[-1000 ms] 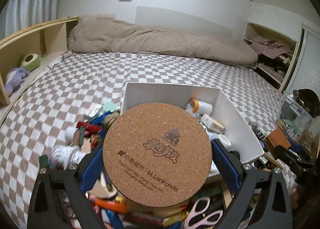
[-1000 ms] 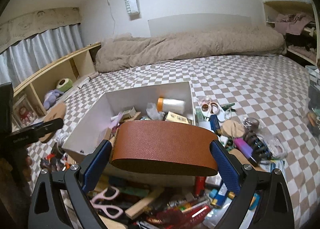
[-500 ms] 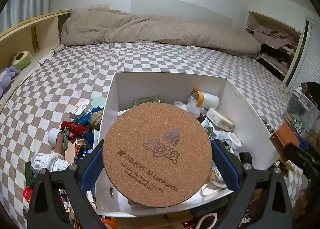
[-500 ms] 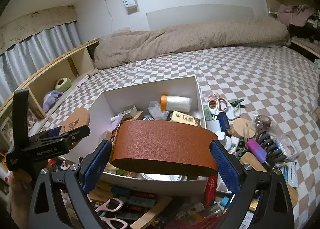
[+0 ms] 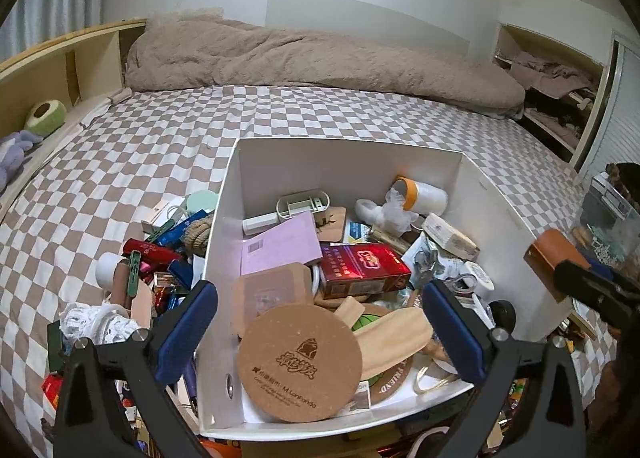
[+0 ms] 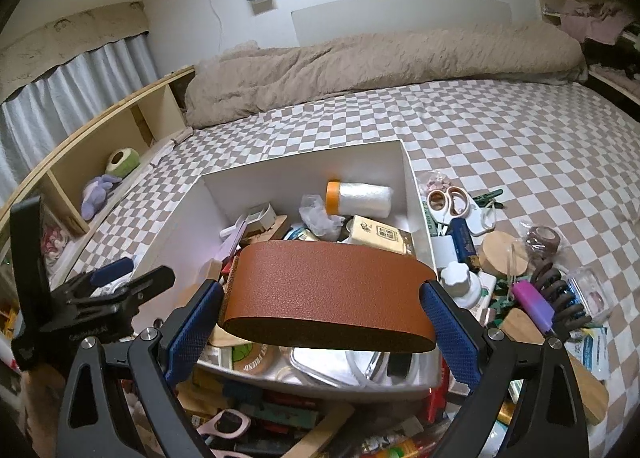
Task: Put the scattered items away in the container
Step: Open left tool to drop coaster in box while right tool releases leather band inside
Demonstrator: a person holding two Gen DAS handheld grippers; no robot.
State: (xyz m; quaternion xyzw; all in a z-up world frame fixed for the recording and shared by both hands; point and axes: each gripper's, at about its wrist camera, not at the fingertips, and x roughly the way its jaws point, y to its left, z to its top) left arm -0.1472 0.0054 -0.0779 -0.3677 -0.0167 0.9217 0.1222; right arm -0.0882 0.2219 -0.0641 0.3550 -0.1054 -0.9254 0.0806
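A checked bed point(image 5: 160, 145) carries the clutter. Left wrist view: the left gripper point(image 5: 320, 322) has its jaws spread and empty, the round cork coaster point(image 5: 299, 360) lying between them inside the white box point(image 5: 344, 155). Right wrist view: the right gripper point(image 6: 326, 326) jaws clench a grainy brown leather pad point(image 6: 328, 294) over the box's near edge; carry it further forward before letting go, so it lands flat.
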